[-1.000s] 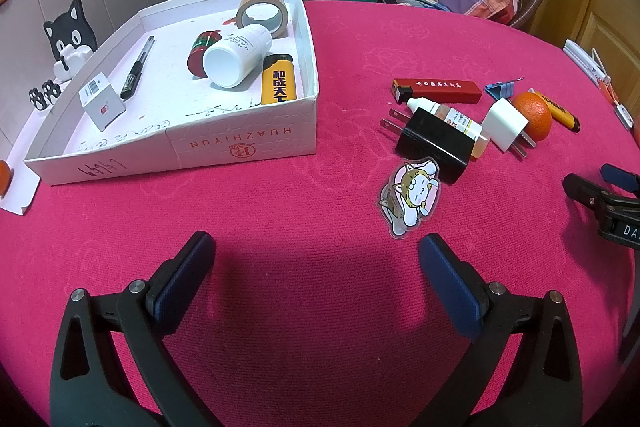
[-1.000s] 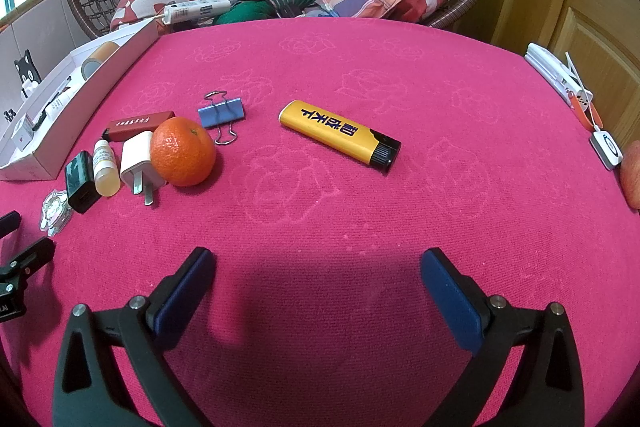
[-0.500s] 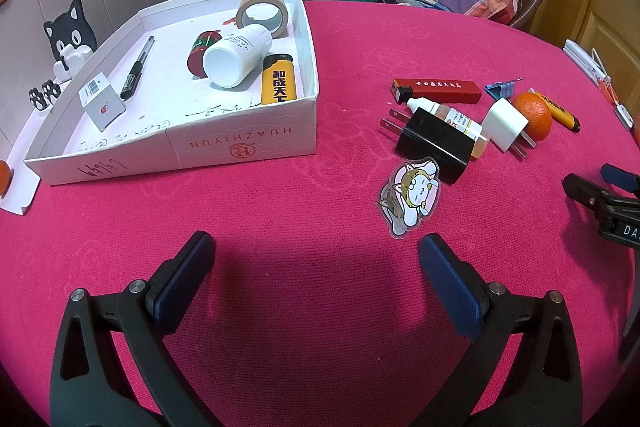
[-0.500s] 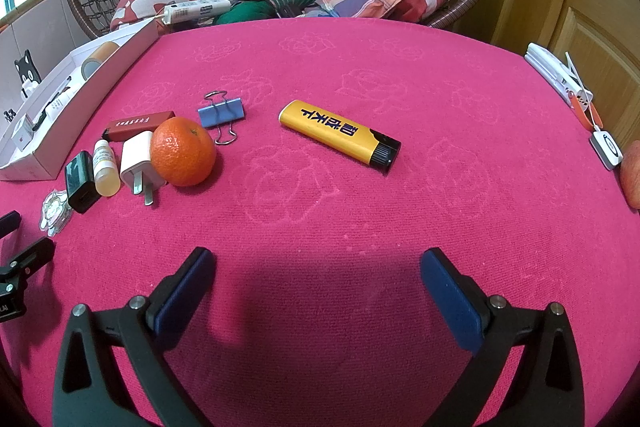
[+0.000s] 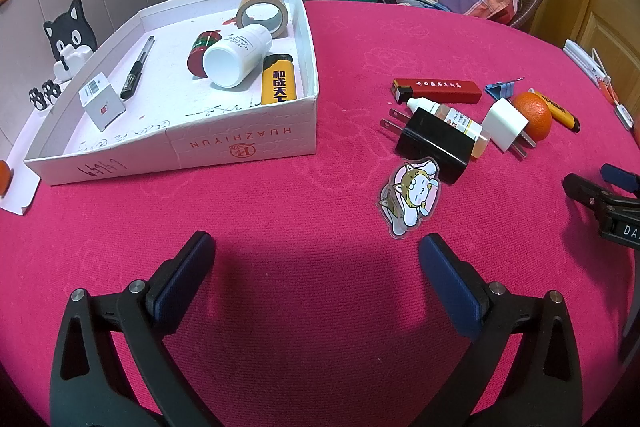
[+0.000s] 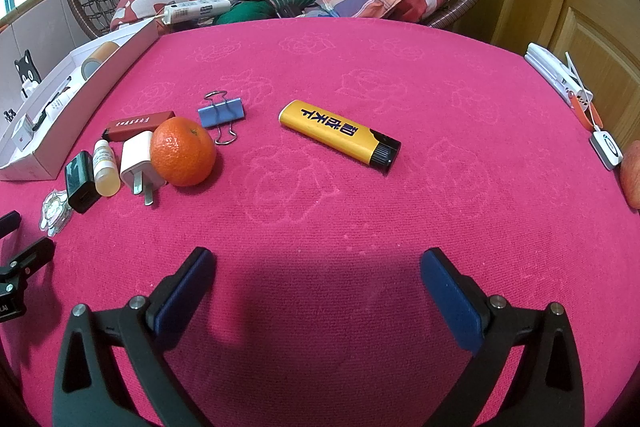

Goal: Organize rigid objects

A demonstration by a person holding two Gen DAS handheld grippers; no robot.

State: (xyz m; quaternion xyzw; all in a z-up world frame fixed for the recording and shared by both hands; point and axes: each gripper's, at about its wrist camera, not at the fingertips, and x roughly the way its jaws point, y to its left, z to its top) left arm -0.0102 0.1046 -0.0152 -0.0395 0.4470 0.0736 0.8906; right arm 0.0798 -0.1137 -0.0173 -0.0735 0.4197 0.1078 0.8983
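Both grippers hovered low over the pink tablecloth [image 6: 360,75], empty. The left gripper [image 5: 316,259] had its jaws spread wide, with nothing between the blue pads. The right gripper [image 6: 316,267] was likewise fully spread and held nothing. The white box [image 5: 240,143] sat at the left of the table and contained a tape roll [image 5: 262,13], a white bottle [image 5: 238,57], a yellow lighter [image 5: 277,85], a small red-and-green can [image 5: 202,45], a pen [image 5: 137,69] and a small white carton [image 5: 100,101]. Outside the box, to its right, lay a cluster: a red lighter [image 5: 436,90], a dropper bottle [image 5: 452,117], a black plug adapter [image 5: 434,145], a white plug adapter [image 5: 505,125], an orange [image 6: 183,151] touching that white adapter, and a blue binder clip [image 6: 221,113]. A cartoon sticker [image 5: 410,195] lay just in front of the black adapter. A second yellow lighter [image 6: 340,135] lay apart from the cluster, ahead of the right gripper.
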